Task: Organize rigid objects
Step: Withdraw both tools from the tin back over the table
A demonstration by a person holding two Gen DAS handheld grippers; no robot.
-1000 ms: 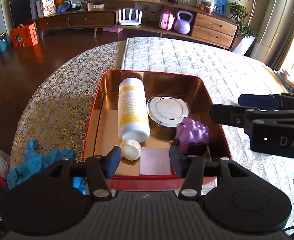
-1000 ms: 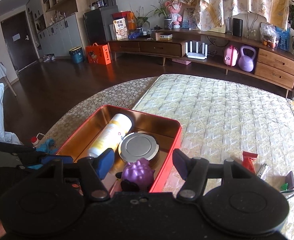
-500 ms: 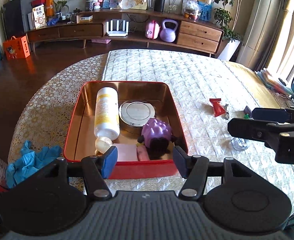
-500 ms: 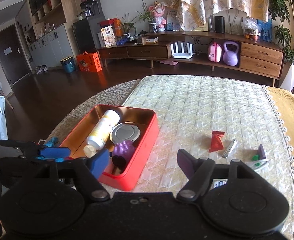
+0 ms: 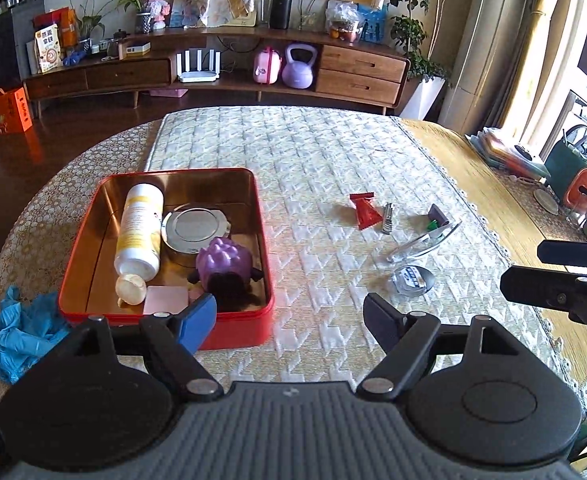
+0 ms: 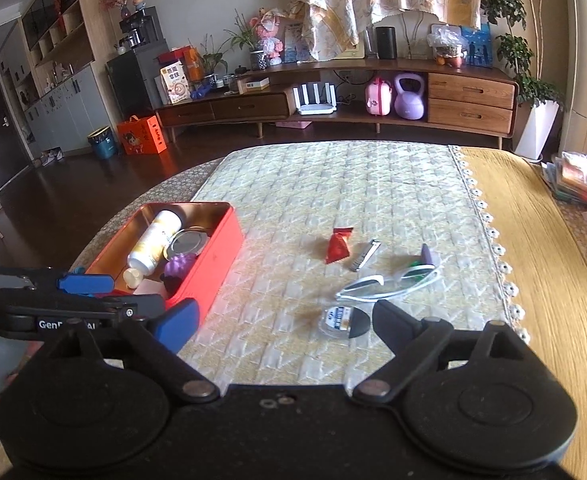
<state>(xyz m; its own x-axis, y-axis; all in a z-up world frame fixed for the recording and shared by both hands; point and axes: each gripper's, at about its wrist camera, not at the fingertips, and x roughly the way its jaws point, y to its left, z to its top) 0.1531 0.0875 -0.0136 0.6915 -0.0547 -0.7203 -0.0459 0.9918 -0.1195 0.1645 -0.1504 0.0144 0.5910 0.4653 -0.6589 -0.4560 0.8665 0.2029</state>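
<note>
We're between picks, as we judge it: both grippers empty, nothing between the fingers, jaws opening on each. Landmark is the red tin (image 5: 229, 334), sitting left on the quilted table cover (image 5: 313, 152).

Left of the tin: blue gloves (image 5: 11, 334) crumpled at the table edge, not our concern. In the tin: white bottle (image 5: 139, 232) lying along its left side, round metal lid (image 5: 195, 232) right of the bottle, purple toy (image 5: 223, 264) at the near right, small pale ball (image 5: 130, 289) and pink block (image 5: 164, 299) at the near wall. Left gripper (image 5: 289, 322) hangs just off the tin's near right corner, wide apart, holding nothing.

Right of the tin, well apart, the loose pile still to sort: red wrapper (image 6: 338, 245), nail clipper (image 6: 364, 255), glasses (image 6: 389, 282), small purple piece (image 6: 427, 255) with something green beside it (too small to name), round clear case (image 6: 339, 320) nearest us. Right gripper (image 6: 281, 322) hovers over the table near that case, widely spread, empty.

Next move probably needs one gripper down onto a loose item, likely the round case, then a carry back left to the tin. In the way: glasses lie just beyond the case and may get nudged; the tin's near right is crowded, so free floor is at its far left.
</note>
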